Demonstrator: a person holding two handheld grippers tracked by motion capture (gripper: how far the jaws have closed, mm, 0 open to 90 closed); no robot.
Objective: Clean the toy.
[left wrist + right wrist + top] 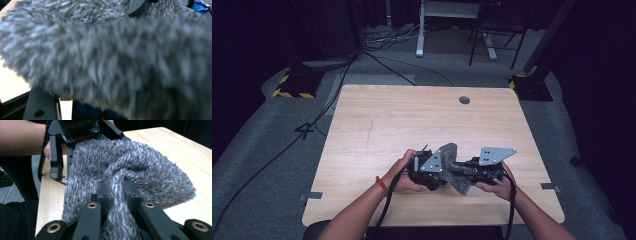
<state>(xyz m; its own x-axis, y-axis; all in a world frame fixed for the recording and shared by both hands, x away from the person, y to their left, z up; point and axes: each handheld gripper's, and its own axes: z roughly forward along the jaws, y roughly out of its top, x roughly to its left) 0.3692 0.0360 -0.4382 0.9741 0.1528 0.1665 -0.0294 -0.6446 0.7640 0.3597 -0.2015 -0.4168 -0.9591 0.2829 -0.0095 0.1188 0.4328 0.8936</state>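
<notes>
Gripping a grey fuzzy cloth (455,167) between both tools, lower centre of the high view, just above the near edge of the light wooden worktop (412,120).

Clamping the left tool (439,175) on the left portion of the cloth, left of centre in the lower part of the high view, hand wrapped around the tool body. Showing, in the left gripper view, the cloth (112,55) pressed close against the lens, blurred, with black jaw parts at the lower left of the frame and a strip of worktop (11,82) at the left edge.

Clamping the right tool (116,186) on a bunched fold of the cloth (140,167), centre of the right gripper view; jaws standing close together with the fold pinched between them, pile spreading out to both sides. Sitting, in the high view, right of centre in the lower part of the frame (464,172), grey three-cornered plate on top.

Facing the left tool (75,145) at the upper left of the right gripper view, its black frame touching the far edge of the cloth, forearm entering from the left edge.

Hanging partly: right lobe of the cloth resting on the worktop (175,147), right of centre in the right gripper view.
</notes>
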